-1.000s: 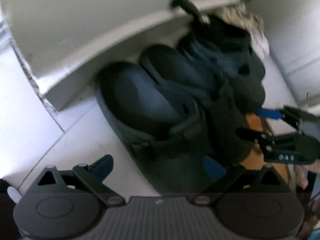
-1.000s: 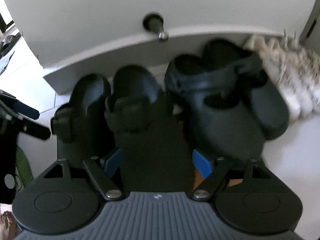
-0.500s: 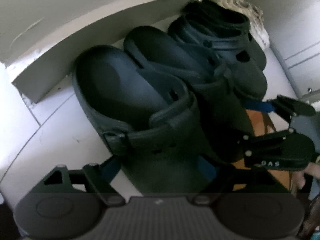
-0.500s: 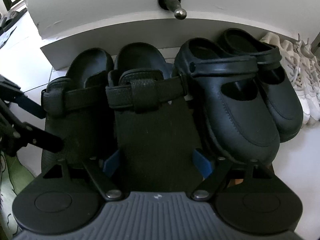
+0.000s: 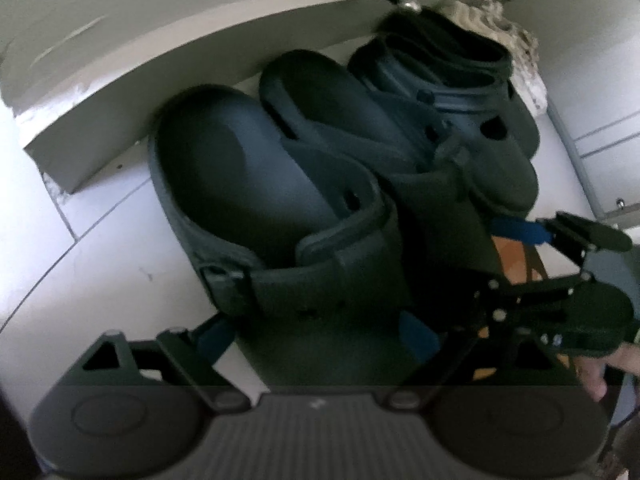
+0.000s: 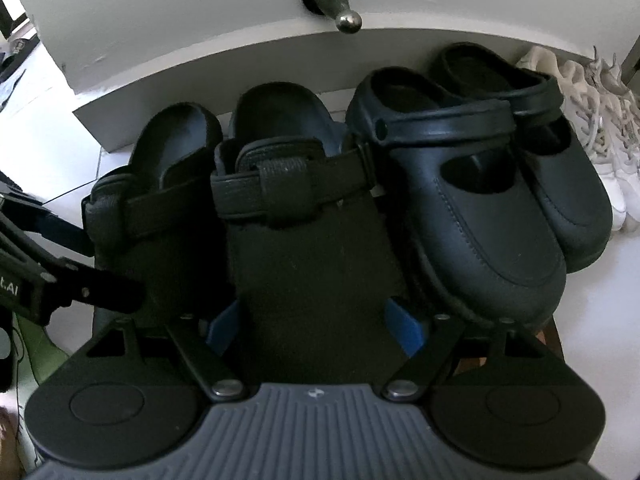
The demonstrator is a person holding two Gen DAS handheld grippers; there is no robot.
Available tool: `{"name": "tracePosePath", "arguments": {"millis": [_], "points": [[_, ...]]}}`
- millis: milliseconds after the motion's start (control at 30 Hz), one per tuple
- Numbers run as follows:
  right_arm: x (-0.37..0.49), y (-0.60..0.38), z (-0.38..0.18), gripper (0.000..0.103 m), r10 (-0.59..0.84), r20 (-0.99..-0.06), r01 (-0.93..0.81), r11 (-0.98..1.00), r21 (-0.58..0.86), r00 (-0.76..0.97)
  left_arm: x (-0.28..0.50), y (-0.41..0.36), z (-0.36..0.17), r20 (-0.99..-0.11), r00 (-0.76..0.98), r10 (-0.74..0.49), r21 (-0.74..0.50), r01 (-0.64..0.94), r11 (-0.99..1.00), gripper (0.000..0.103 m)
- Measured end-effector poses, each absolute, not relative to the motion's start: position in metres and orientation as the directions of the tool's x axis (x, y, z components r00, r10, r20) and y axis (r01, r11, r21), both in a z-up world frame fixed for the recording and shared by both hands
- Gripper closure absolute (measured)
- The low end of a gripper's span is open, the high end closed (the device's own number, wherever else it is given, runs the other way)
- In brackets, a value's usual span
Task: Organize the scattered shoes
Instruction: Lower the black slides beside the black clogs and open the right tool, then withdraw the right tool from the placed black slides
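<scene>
Left wrist — claw (image 5: 320, 334) reopening around sandal (image 5: 280, 216).

My left wrist camera sits close above the leftmost strapped clog (image 5: 256, 200), looking steeply down and skewed toward the white door edge (image 5: 160, 64). My right wrist camera looks down just as steeply, squarely over the second strapped clog (image 6: 312, 240), near enough that it fills the middle. Both views share the row of dark clogs, the doorstop (image 6: 340, 8) (blurred on the left), and each catches the other gripper at its edge.
</scene>
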State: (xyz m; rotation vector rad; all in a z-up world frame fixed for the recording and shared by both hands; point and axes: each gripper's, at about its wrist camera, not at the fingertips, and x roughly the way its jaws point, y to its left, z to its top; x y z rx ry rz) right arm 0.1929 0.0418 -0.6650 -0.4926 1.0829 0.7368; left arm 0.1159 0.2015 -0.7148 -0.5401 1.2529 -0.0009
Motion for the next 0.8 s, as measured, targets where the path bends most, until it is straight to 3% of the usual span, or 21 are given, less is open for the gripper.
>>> {"name": "tracePosePath", "arguments": {"millis": [467,633,800], "points": [[0.202,0.01,-0.636,0.02,0.319,-0.871,-0.666,0.746,-0.012,0.373,0.106,0.198,-0.699,-0.885,0.384,-0.262,-0.375,-0.256,0.891,0.013],[0.236,-0.016,-0.623,0.02,0.276,-0.83,-0.588,0.805,-0.076,0.485,0.106,0.206,-0.699,-0.868,0.405,-0.286,-0.416,-0.283,0.864,0.012],[0.261,-0.034,-0.639,0.019,0.226,-0.845,-0.55,0.83,-0.093,0.484,0.107,0.205,-0.699,-0.869,0.405,-0.286,-0.416,-0.283,0.864,0.012]]}}
